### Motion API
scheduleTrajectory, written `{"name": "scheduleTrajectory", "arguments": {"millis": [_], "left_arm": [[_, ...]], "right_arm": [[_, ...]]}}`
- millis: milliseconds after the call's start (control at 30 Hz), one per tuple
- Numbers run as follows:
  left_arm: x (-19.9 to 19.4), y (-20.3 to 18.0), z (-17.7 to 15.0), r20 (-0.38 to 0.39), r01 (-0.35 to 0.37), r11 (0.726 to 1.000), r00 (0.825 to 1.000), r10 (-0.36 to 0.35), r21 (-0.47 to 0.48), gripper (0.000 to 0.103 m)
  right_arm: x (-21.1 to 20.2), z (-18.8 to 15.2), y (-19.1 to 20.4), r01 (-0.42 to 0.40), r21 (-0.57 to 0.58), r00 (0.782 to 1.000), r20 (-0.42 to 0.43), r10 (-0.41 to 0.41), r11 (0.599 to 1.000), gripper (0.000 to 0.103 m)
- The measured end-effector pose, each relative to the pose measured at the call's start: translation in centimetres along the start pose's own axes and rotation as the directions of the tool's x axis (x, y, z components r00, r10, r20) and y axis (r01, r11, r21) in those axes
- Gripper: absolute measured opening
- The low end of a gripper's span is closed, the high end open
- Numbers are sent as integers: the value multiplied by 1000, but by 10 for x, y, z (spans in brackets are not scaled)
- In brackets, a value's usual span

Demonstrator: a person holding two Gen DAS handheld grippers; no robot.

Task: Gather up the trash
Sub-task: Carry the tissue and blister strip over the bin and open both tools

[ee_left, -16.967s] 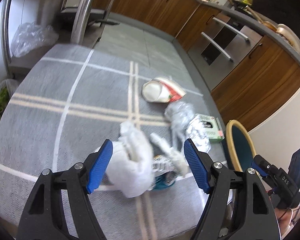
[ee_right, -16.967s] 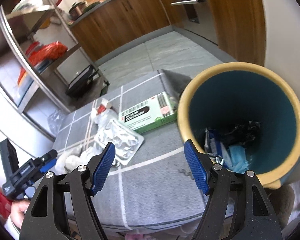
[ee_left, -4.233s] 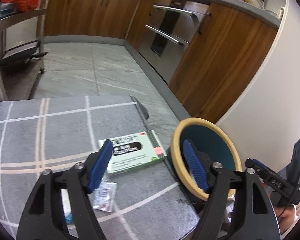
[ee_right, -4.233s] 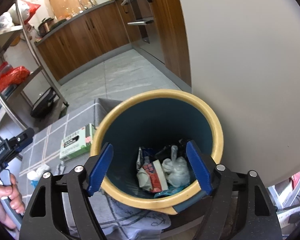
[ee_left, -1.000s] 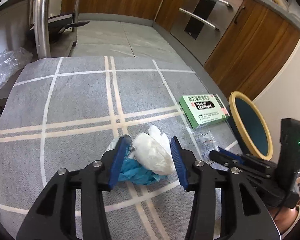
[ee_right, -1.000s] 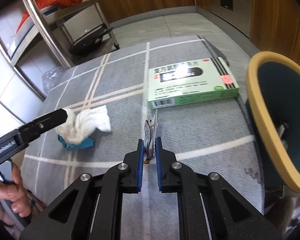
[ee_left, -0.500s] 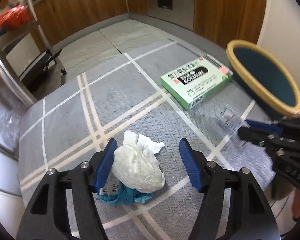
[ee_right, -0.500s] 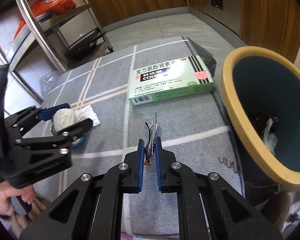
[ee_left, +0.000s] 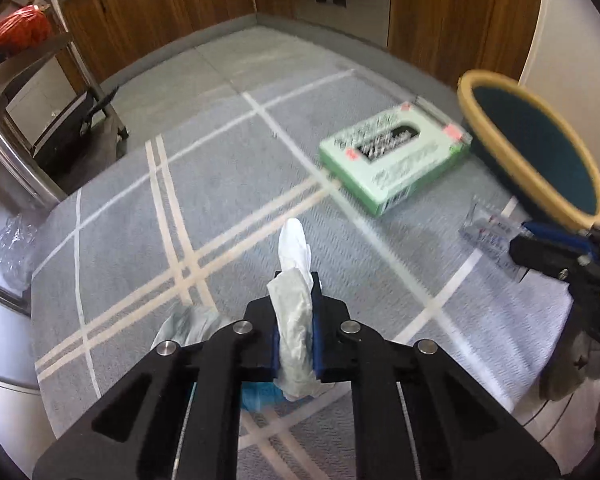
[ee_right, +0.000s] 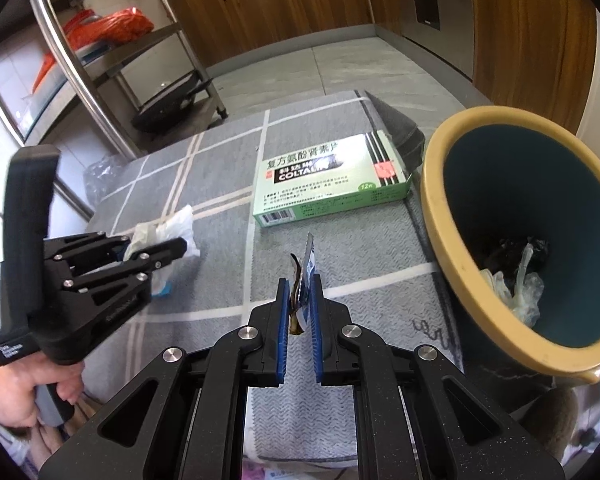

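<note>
Crumpled tissue (ee_left: 293, 312), pinched in the left tongs (ee_left: 294, 300), may tear loose; the right tongs (ee_right: 300, 292) pinching the blister pack (ee_right: 306, 264) could drop it short of the bin (ee_right: 452, 248).

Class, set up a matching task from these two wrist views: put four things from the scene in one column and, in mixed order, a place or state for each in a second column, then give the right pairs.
Things
1. white tissue wad
2. flat wrapper
3. green medicine box
4. yellow-rimmed bin

Places or states
A. lying flat on the grey checked cloth
B. pinched in the left gripper
C. holds crumpled trash at its bottom
D. pinched on edge in the right gripper

Pairs: 1-B, 2-D, 3-A, 4-C
</note>
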State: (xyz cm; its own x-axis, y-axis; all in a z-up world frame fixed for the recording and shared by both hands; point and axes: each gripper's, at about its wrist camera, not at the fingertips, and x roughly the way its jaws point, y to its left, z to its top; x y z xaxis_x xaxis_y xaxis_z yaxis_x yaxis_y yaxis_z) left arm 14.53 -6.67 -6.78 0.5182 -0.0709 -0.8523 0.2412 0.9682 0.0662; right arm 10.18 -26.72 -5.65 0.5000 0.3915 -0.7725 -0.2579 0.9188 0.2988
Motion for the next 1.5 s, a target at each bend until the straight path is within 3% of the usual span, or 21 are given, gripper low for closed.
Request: {"name": "scheduleTrajectory", "arguments": {"millis": [233, 500, 700, 1167, 1500], "left_arm": [[-27, 10, 10, 139, 161, 981, 980, -145, -110, 10], [-41, 23, 18, 243, 345, 907, 926, -288, -241, 10], [-44, 21, 22, 276, 414, 862, 900, -338, -292, 10], [-45, -71, 65, 251, 493, 859, 856, -452, -137, 10], [-35, -137, 94, 205, 518, 855, 840, -501, -32, 11]], "right_arm": [[-18, 5, -6, -7, 1, 999, 38, 7, 1000, 11], [-44, 10, -21, -2, 13, 996, 90, 1, 1000, 11], [-63, 10, -38, 12, 38, 992, 125, -17, 999, 11], [-98, 7, -98, 87, 142, 977, 181, -112, 986, 11], [-115, 4, -148, 111, 254, 964, 206, -166, 961, 11]]}}
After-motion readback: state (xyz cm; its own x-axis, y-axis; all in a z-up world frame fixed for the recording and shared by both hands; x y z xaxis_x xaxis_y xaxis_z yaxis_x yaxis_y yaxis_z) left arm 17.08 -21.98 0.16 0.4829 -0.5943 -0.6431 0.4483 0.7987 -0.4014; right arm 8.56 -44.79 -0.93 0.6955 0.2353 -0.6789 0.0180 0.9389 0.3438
